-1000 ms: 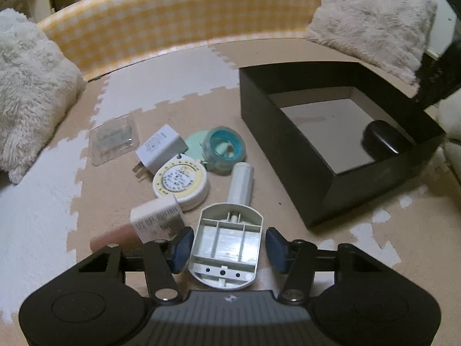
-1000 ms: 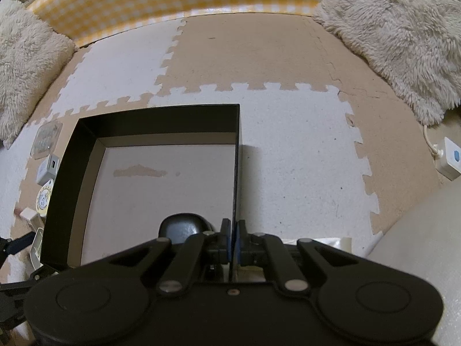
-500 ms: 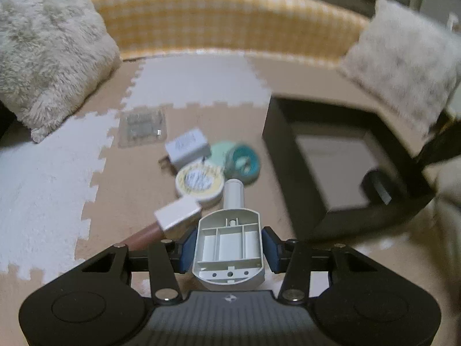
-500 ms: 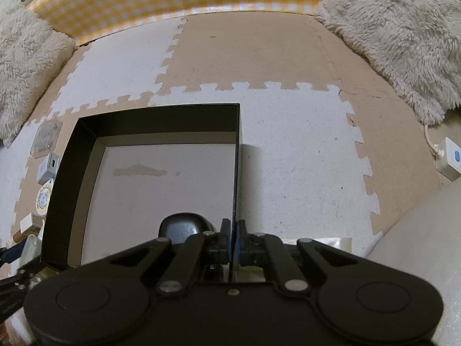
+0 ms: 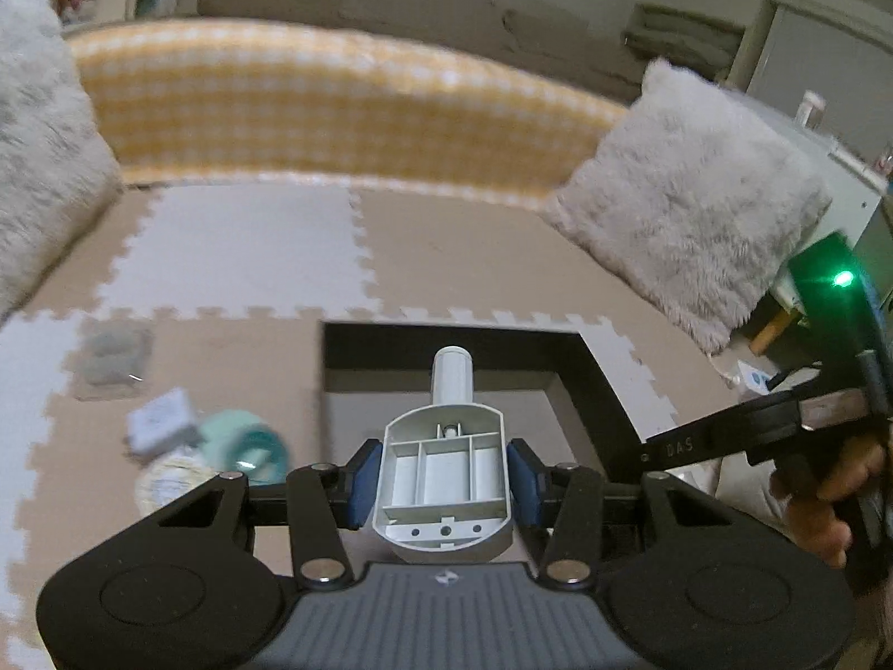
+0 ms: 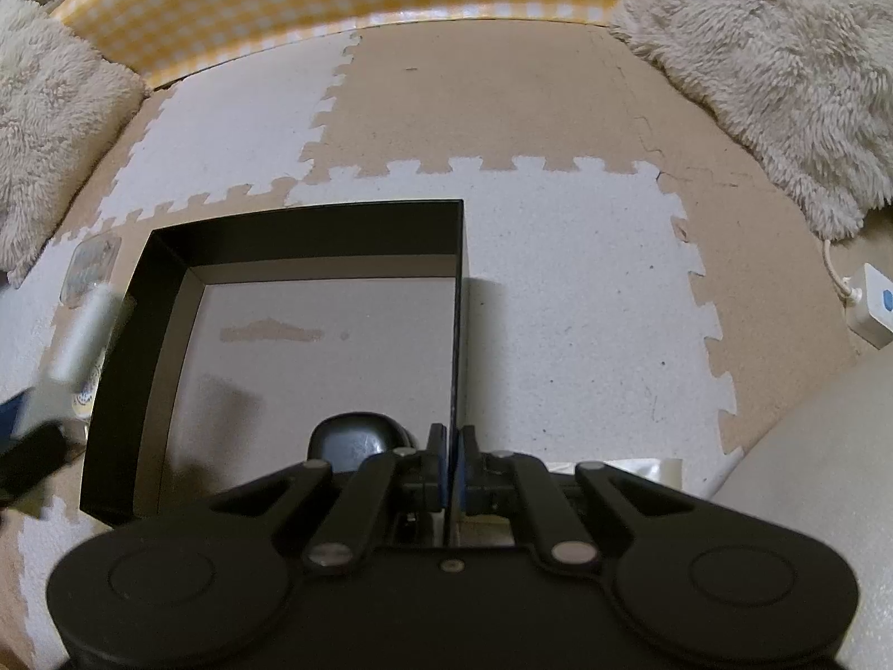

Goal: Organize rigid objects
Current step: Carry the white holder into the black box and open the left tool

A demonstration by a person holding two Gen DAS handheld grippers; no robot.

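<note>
My left gripper (image 5: 445,480) is shut on a white plastic device (image 5: 446,474) with an open ribbed back and a round neck, held in the air in front of the black box (image 5: 603,385). The device shows blurred at the left edge of the right wrist view (image 6: 83,335). My right gripper (image 6: 452,469) is shut on the right wall of the black box (image 6: 459,301). A black rounded object (image 6: 357,438) lies inside the box at its near side.
On the foam mat left of the box lie a white charger (image 5: 162,419), a teal tape roll (image 5: 245,444), a round tin (image 5: 167,483) and a clear packet (image 5: 111,354). Fluffy cushions (image 5: 692,223) and a yellow checked bumper (image 5: 335,111) border the mat. A white socket (image 6: 873,307) lies at right.
My left gripper closed on the white device, lifted it off the mat and swung right toward the box. The right gripper stayed on the box wall.
</note>
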